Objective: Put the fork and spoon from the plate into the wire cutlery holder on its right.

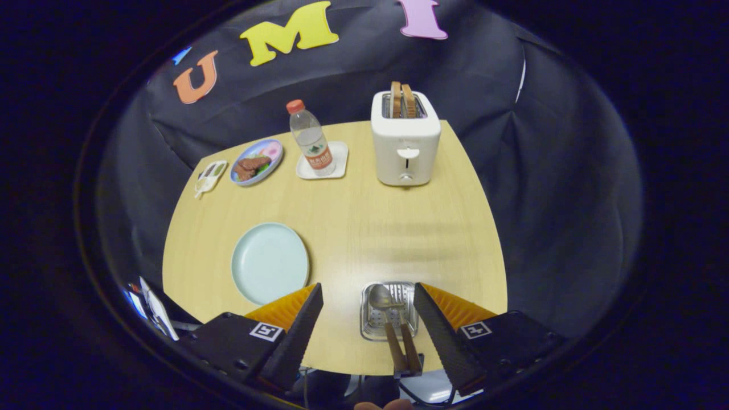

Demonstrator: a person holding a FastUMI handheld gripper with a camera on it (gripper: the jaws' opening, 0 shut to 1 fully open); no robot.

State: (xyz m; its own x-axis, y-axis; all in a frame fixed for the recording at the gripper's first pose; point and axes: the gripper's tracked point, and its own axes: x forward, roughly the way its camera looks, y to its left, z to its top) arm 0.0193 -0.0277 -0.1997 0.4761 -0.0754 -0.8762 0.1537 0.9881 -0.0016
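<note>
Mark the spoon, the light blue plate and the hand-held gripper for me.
Metal spoon with wooden handle (380, 297), gripper view, on its bowl.
Round light blue plate (270, 263), gripper view, on its bare centre.
Hand-held gripper (368, 289), gripper view, midway between fingertips, open.

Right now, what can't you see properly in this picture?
- Gripper view: the wooden-handled spoon and fork lie together in the metal cutlery holder; the spoon's bowl hides part of the fork's tines.
- The holder sits between the open fingers.
- The food on the small patterned plate beyond the empty pale blue plate is too small to name.
</note>
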